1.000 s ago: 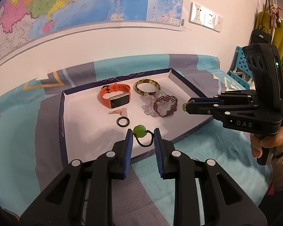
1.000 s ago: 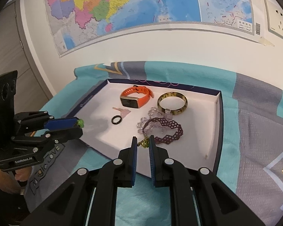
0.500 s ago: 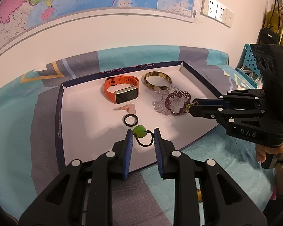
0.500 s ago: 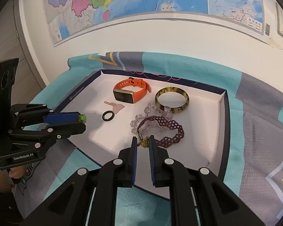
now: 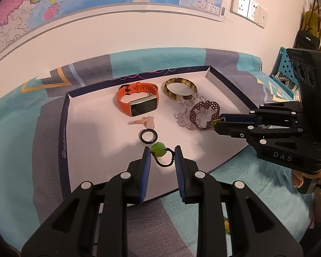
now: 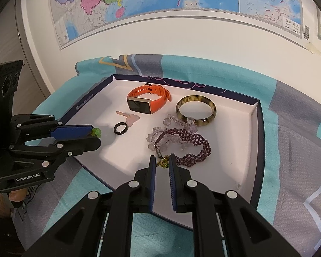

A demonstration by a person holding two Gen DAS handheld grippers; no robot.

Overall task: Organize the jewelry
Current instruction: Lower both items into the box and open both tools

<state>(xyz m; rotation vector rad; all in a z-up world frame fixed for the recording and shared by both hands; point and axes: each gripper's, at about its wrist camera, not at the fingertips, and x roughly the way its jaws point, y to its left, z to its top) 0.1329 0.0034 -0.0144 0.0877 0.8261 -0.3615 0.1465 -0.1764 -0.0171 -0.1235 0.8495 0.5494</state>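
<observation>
Left wrist view: the right claw (image 5: 219,122) reads "DAS" on its side and is clamped on a small gold-green charm at the end of the purple beaded bracelet (image 5: 205,112), at 3 o'clock in the white tray (image 5: 85,141). The left claw (image 5: 161,153) is clamped on the green bead (image 5: 158,149) of a black cord loop, low over the tray at 6 o'clock. One orange smartwatch (image 5: 139,103), one amber bangle (image 5: 179,88), one black ring (image 5: 148,136)

Right wrist view: the left claw (image 6: 95,136) reads "GenRobot.AI". One clear bead bracelet (image 6: 171,126), one pink charm (image 6: 129,117)
</observation>
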